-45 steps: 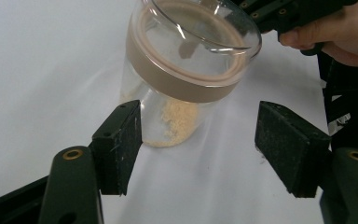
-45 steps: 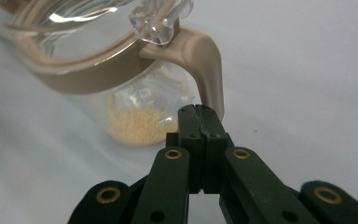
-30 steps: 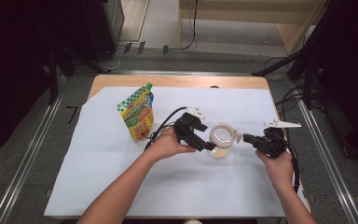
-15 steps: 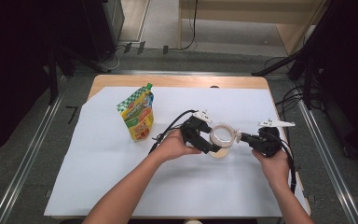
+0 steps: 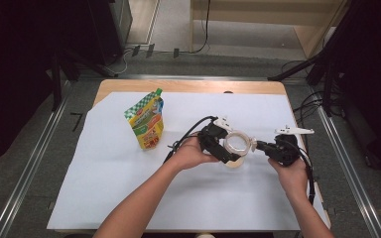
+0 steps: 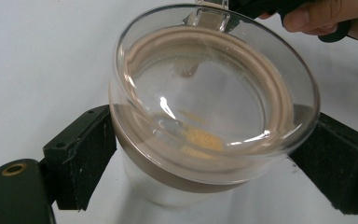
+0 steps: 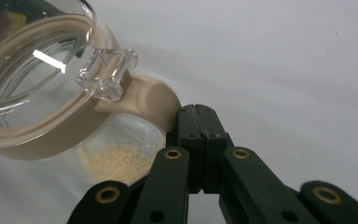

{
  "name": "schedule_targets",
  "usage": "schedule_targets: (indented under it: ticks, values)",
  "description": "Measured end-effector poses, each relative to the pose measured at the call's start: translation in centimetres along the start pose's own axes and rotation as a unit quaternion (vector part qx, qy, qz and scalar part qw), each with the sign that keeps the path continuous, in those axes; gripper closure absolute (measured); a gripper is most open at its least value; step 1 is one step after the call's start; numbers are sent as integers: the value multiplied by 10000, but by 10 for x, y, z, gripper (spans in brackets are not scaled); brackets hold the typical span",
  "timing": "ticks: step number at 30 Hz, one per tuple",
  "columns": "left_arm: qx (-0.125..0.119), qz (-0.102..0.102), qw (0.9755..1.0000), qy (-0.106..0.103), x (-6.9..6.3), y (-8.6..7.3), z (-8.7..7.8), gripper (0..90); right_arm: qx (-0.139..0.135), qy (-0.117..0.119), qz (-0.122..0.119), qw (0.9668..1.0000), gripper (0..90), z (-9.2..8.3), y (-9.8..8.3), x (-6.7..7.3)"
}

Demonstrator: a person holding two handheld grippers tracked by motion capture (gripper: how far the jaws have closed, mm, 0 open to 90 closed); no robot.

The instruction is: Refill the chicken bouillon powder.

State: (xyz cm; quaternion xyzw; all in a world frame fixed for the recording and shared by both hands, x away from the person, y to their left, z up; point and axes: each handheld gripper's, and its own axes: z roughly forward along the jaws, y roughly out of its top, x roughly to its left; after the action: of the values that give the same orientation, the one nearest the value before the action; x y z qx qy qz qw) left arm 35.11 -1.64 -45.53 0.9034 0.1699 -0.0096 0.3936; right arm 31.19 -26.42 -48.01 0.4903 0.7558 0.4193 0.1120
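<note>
A glass jar (image 5: 235, 151) is standing upright on the white sheet (image 5: 104, 188), right of the table's middle and nearer its right edge than its left. Its clear lid (image 6: 214, 88), seated in a tan ring (image 7: 42, 130), is tilting up toward the high camera. A tan tab (image 7: 151, 100) is sticking out sideways from the ring toward the right gripper. A thin layer of pale yellow grains (image 7: 114, 161) is lying at the jar's bottom.

The left gripper (image 5: 223, 148) is reaching in level from the jar's left, its jaws clasping the jar's body on both sides. The right gripper (image 5: 260, 146) is coming in level from the right, jaws pressed together, their tips touching the tab (whether they are pinching it is hard to tell). Both forearms are stretching up from the near edge. A green and orange pouch (image 5: 148, 121) is standing well apart, toward the far left corner.
</note>
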Motion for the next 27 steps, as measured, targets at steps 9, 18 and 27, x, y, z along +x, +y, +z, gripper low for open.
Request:
schedule_targets:
  ticks: [9, 18, 27]
  values:
    - [118, 340, 9990, 272, -6, 7, -1, 109, -1, 8, -3, 10000, 900, 0, 0, 0]
    - [129, 340, 9990, 272, -6, 9, -3, 112, -3, -27, -7, 10000, 900, -1, 0, 1]
    - [283, 337, 9986, 281, -7, 15, -4, 115, -18, -9, -2, 10000, 900, -2, -1, 1]
